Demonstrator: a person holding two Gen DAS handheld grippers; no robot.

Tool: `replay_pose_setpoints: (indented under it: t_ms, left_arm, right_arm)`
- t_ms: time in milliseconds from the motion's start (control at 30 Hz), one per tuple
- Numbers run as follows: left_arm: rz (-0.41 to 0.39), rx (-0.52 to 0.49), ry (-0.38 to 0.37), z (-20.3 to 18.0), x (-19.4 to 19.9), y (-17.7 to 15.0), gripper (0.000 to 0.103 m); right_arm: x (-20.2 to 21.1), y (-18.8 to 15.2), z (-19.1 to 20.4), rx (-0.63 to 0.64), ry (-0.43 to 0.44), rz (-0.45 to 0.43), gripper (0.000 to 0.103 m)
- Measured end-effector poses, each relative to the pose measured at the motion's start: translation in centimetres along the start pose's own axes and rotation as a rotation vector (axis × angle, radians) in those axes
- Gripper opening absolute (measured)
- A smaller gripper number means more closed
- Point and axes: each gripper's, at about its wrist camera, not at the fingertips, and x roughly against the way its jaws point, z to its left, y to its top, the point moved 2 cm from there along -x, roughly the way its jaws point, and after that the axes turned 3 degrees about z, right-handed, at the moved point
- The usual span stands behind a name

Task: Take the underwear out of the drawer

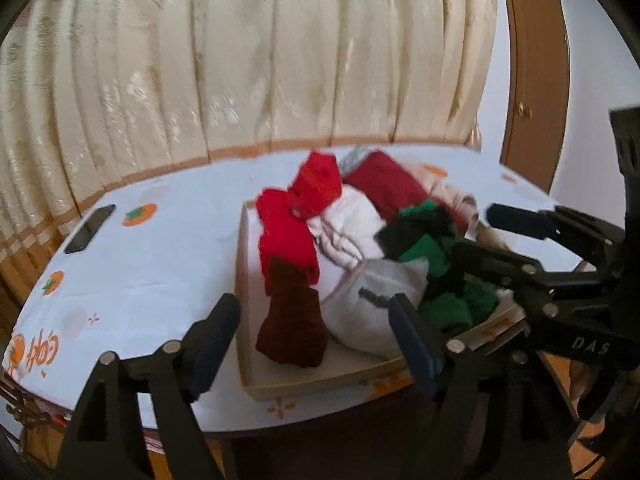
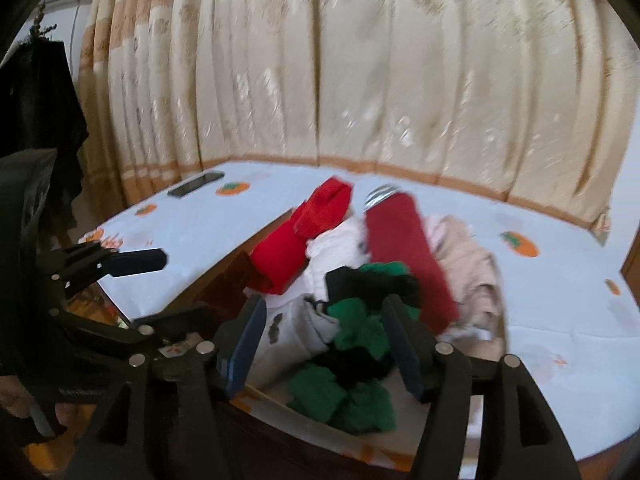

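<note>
The drawer is seen lying on the desk, which is covered by a white cloth printed with orange fruit. The drawer is filled with folded and loose garments: a bright red piece along its left side, a dark maroon piece at the near left corner, a grey piece in the near middle, a white piece behind it, and a dark red piece toward the back.

The green and black underwear is recorded as a crumpled heap at the near right of the drawer, resting on the other garments.

The left hand-held gripper is held with jaws spread wide above the near edge of the drawer; nothing is clamped. The right hand-held gripper is likewise parted, its fingers standing on either side of the green and black underwear without pressing it.

A dark phone is noted at the far left of the desk, before a cream curtain.
</note>
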Motion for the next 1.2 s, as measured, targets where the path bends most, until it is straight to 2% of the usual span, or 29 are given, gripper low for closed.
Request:
replay_pose_setpoints:
  t_ms: [100, 200, 567, 867, 933, 1000, 1200]
  left_arm:
    - [-0.060, -0.007, 0.034, -0.3, 1.6, -0.3, 0.089]
    - [-0.093, -0.002, 0.037, -0.5, 2.9, -0.8, 0.090]
    - [-0.182, 0.038, 0.055, -1.0, 5.8, -2.8, 0.091]
    - [-0.196, 0.046, 0.042, -1.2, 6.5, -3.2, 0.091]
    - [-0.201, 0.041, 0.051, -1.4, 6.7, -3.3, 0.094]
    - [-0.211, 0.041, 0.055, -1.5, 6.9, -3.4, 0.102]
    - [-0.215, 0.035, 0.053, -1.9, 7.2, -3.5, 0.102]
  right_arm:
    - [2.2, -0.4, -0.2, -0.005, -0.020, -0.048, 0.064]
    - [4.5, -1.0, 0.0, -0.005, -0.045, -0.107, 0.066]
    - [8.3, -2.7, 0.7, -0.016, -0.089, -0.189, 0.070]
    - [9.3, -2.9, 1.3, -0.018, -0.070, -0.211, 0.071]
    - [9.6, -2.9, 1.5, -0.017, -0.069, -0.215, 0.072]
    - [9.7, -3.1, 1.5, -0.021, -0.069, -0.217, 0.072]
    - [10.0, -3.6, 1.4, -0.042, -0.066, -0.216, 0.072]
